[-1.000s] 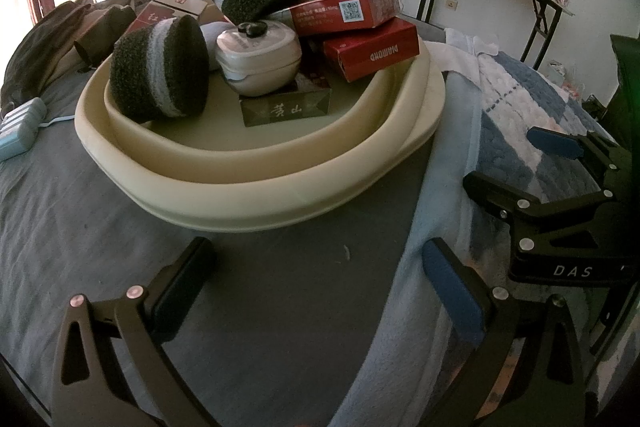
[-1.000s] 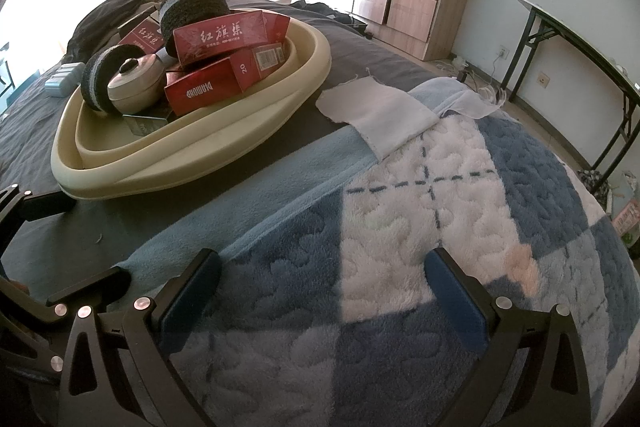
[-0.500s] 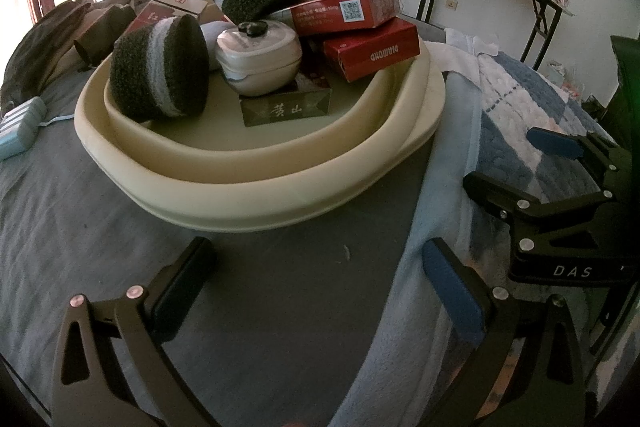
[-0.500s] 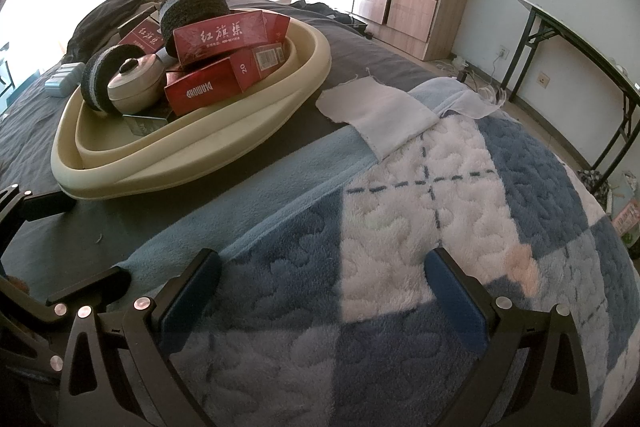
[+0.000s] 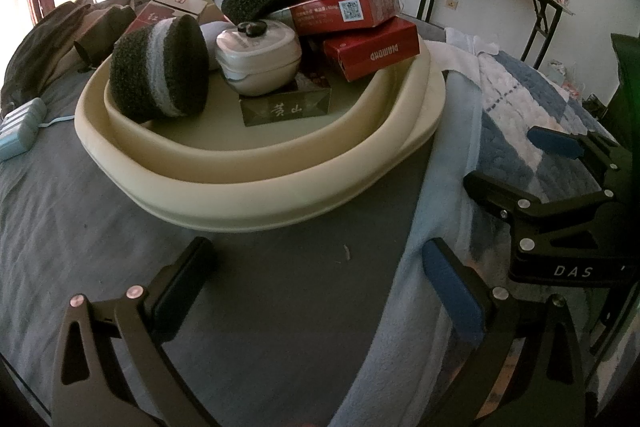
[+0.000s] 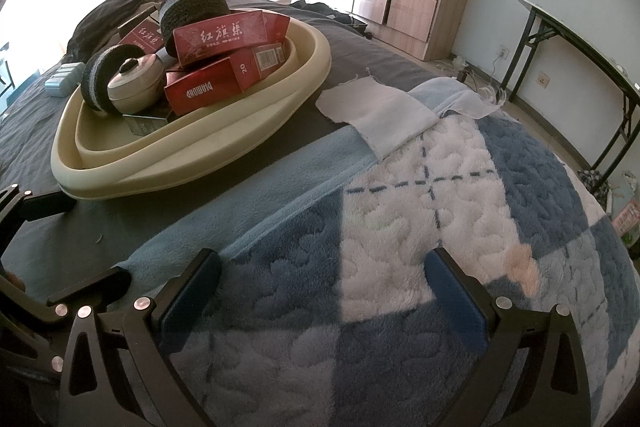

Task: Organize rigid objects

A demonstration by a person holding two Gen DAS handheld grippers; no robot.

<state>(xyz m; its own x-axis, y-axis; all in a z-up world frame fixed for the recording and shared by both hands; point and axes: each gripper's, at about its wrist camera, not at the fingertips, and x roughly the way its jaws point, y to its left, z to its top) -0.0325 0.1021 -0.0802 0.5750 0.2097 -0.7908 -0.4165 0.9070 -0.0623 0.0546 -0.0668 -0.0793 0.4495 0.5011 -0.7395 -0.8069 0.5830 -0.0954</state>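
While both tools sit low over the bed, the left gripper (image 5: 320, 291) points at the cream tray (image 5: 256, 183), fingers spread wide, nothing between them, grey sheet (image 5: 280, 307) beneath; right gripper (image 6: 320, 291) likewise wide and empty, aimed across the blue-and-white plaid blanket (image 6: 400, 227), just beside the left one and to its right. Tray rests on the sheet, well ahead of both, holding two dark scrub pads (image 5: 160, 75), a lidded cream pot (image 5: 260, 61), red boxes (image 5: 372, 53) stacked at its far side, and a dark flat box (image 5: 286, 107) under the pot
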